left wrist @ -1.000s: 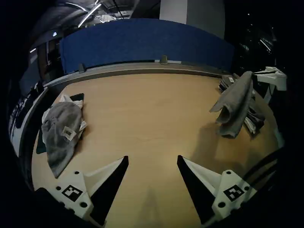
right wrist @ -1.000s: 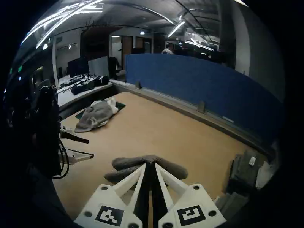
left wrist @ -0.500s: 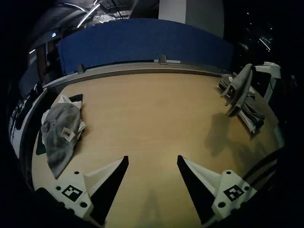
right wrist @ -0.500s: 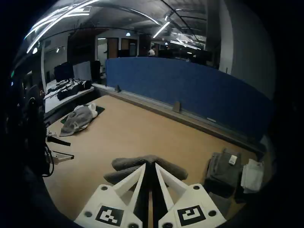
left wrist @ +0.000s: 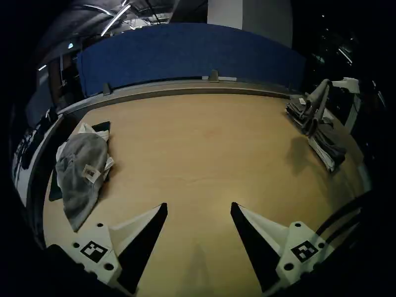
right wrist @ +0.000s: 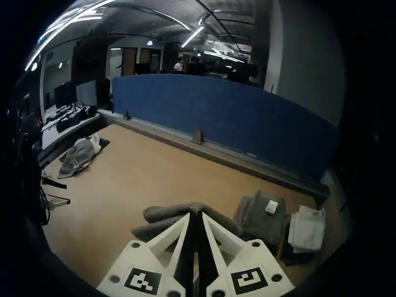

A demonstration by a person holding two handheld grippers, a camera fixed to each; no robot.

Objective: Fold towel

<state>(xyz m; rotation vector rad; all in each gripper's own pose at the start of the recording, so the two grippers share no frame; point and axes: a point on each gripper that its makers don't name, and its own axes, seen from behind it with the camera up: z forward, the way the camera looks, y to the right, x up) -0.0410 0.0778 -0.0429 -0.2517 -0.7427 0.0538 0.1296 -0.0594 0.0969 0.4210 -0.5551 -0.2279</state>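
My right gripper (right wrist: 196, 214) is shut on a folded grey towel (right wrist: 168, 214), held above the wooden table (right wrist: 138, 173). In the left gripper view that towel (left wrist: 317, 99) hangs over a stack of folded towels (left wrist: 324, 141) at the table's right edge, with the white right gripper (left wrist: 349, 84) beside it. In the right gripper view the stack shows as a grey folded towel with a tag (right wrist: 260, 215) and a white one (right wrist: 307, 230). My left gripper (left wrist: 198, 210) is open and low over the table (left wrist: 198, 148), nothing between its fingers. A pile of unfolded towels (left wrist: 81, 168) lies at the left.
A blue partition (left wrist: 188, 54) runs along the table's far edge. The unfolded pile (right wrist: 79, 153) rests on a dark mat near the far left corner. Another desk with dark equipment (right wrist: 69, 116) stands beyond the table. The left gripper (right wrist: 52, 193) shows at the table's left edge.
My right gripper has carried the grey towel to the right, from over the table's middle to above the folded stack. The left gripper has stayed put and open.
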